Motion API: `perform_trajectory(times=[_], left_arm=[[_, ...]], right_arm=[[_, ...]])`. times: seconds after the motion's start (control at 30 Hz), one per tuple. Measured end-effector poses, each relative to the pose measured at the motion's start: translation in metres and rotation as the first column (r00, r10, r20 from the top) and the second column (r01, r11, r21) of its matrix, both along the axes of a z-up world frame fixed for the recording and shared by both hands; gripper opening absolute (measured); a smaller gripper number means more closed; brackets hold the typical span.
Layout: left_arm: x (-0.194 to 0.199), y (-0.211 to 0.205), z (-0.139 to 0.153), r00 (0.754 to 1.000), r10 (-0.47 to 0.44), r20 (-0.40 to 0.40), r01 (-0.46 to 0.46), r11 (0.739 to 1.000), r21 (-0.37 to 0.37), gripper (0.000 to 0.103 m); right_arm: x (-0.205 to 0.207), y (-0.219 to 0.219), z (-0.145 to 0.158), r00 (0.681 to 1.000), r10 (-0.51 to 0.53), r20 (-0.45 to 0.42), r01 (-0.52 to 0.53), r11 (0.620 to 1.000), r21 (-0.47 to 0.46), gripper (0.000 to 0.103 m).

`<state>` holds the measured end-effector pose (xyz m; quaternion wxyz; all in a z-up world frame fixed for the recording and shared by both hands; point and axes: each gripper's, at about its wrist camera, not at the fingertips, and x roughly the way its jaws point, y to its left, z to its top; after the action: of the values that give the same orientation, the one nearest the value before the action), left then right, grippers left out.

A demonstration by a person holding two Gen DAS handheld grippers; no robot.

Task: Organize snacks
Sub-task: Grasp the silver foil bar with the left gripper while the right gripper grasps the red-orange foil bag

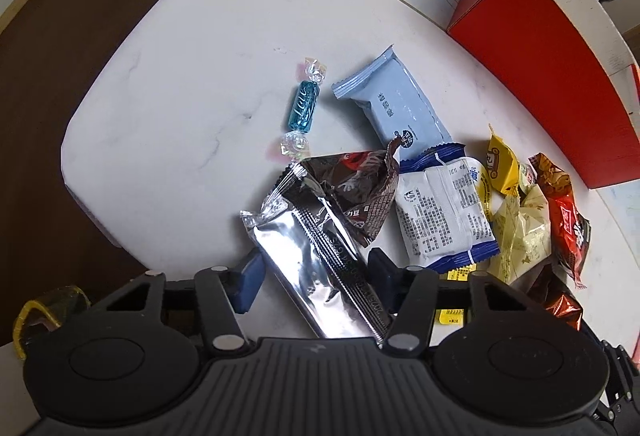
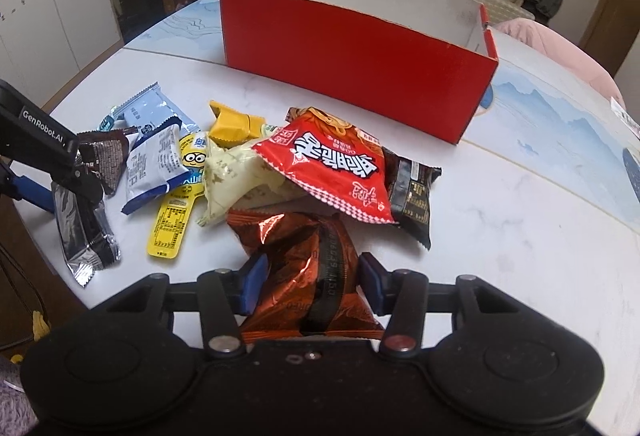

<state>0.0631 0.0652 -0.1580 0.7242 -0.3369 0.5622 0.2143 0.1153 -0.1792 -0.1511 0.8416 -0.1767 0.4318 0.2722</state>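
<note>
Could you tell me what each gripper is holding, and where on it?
Left gripper: silver packet, mid-length. Right gripper: copper-orange packet, near end.

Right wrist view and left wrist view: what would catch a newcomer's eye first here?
The open red cardboard box stands out, at the far side of the white table behind a heap of snack packets. Nearer, the right tongs straddle a shiny copper-orange packet lying under a red noodle-snack bag. In the left wrist view, the left tongs bracket a silver foil packet, and a teal wrapped candy lies apart from the heap.
</note>
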Motion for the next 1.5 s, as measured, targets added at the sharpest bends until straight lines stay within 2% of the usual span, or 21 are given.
perform_trajectory(times=[0.27, 0.47, 0.63, 0.77, 0.9, 1.13, 1.23, 1.37, 1.5], left_arm=[[-0.006, 0.006, 0.004, 1.0, -0.009, 0.027, 0.01, 1.0, -0.023, 0.045], [-0.006, 0.007, 0.005, 1.0, -0.011, 0.018, 0.012, 0.999, -0.035, 0.044], [0.009, -0.004, 0.0, 1.0, -0.026, -0.01, 0.026, 0.999, -0.037, 0.045], [0.019, -0.017, 0.0, 0.996, -0.042, -0.075, 0.041, 0.999, -0.005, 0.058], [0.026, -0.027, -0.004, 0.992, -0.068, -0.108, 0.071, 0.997, 0.024, 0.061], [0.033, -0.045, -0.005, 0.981, -0.136, -0.14, 0.151, 0.983, 0.104, 0.057], [0.031, -0.046, -0.005, 0.981, -0.142, -0.13, 0.157, 0.982, 0.107, 0.054], [0.019, -0.032, -0.003, 0.99, -0.121, -0.078, 0.126, 0.99, 0.06, 0.053], [-0.005, 0.002, -0.007, 1.0, -0.019, -0.014, 0.018, 0.996, -0.083, 0.05]], right_arm=[[-0.011, -0.004, 0.009, 0.999, -0.047, 0.011, 0.047, 0.998, 0.034, 0.046], [-0.016, -0.005, 0.009, 0.997, -0.074, 0.01, 0.074, 0.997, 0.036, 0.046], [-0.02, -0.006, 0.011, 0.996, -0.091, 0.013, 0.09, 0.994, 0.055, 0.046], [-0.022, -0.006, 0.012, 0.995, -0.104, 0.011, 0.103, 0.992, 0.072, 0.046], [-0.023, -0.008, 0.012, 0.993, -0.114, 0.014, 0.113, 0.99, 0.082, 0.046], [-0.026, -0.012, 0.014, 0.991, -0.128, 0.029, 0.125, 0.989, 0.077, 0.046], [-0.026, -0.012, 0.016, 0.991, -0.129, 0.033, 0.126, 0.989, 0.078, 0.046], [-0.027, -0.011, 0.02, 0.991, -0.129, 0.042, 0.126, 0.989, 0.083, 0.046], [-0.028, -0.011, 0.027, 0.989, -0.133, 0.057, 0.128, 0.988, 0.086, 0.046]])
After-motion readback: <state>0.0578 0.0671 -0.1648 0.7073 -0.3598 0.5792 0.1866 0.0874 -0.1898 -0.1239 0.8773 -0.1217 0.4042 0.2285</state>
